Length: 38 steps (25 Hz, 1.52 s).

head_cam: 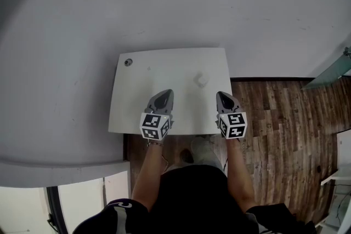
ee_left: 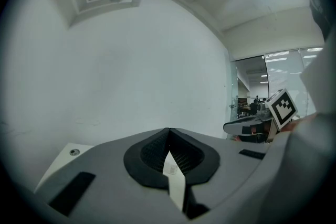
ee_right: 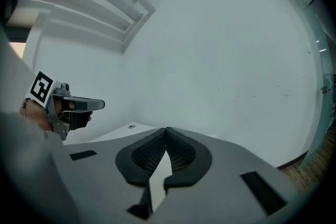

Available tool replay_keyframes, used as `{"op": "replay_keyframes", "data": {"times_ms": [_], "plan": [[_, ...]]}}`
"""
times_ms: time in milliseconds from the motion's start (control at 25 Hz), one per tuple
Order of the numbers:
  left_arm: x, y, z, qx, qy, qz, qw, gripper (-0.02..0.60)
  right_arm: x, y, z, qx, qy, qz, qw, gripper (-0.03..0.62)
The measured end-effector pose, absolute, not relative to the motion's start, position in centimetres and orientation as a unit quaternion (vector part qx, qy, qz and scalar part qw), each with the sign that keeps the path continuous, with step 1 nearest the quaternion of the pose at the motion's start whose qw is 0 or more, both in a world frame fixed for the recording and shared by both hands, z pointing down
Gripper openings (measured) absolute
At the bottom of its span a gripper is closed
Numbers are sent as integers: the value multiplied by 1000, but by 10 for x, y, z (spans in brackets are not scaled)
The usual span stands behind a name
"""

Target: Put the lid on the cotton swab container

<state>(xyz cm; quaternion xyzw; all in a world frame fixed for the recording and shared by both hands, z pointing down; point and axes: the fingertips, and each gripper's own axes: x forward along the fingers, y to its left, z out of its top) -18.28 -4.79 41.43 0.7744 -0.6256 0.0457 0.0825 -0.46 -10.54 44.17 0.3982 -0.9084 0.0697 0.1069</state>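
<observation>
white desk (head_cam: 159,71) by grey wall (head_cam: 164,3), head view: small clear cotton swab container (head_cam: 201,80) sits just ahead of right gripper (head_cam: 221,95), toward left gripper (head_cam: 166,92); lid on or off, can't tell. left gripper view: clenched, empty. right gripper view: same. container looks light and likely to slide; if lid's still off, steady it while pressing.

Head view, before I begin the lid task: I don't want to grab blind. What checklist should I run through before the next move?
1. Left gripper empty: ok, jaws together on nothing.
2. Right gripper empty: ok, also shut.
3. Jaws open for a pick: not ok.
4. Container found: cannot tell; only a faint clear thing shows on the white table.
5. Lid found: cannot tell; none made out.
</observation>
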Motion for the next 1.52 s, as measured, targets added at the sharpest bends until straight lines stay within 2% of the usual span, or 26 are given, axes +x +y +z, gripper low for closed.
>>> {"op": "replay_keyframes", "data": {"times_ms": [1520], "plan": [[-204, -28, 422, 766, -635, 23, 99, 25, -16, -95, 444, 383, -913, 65, 122, 12]]}}
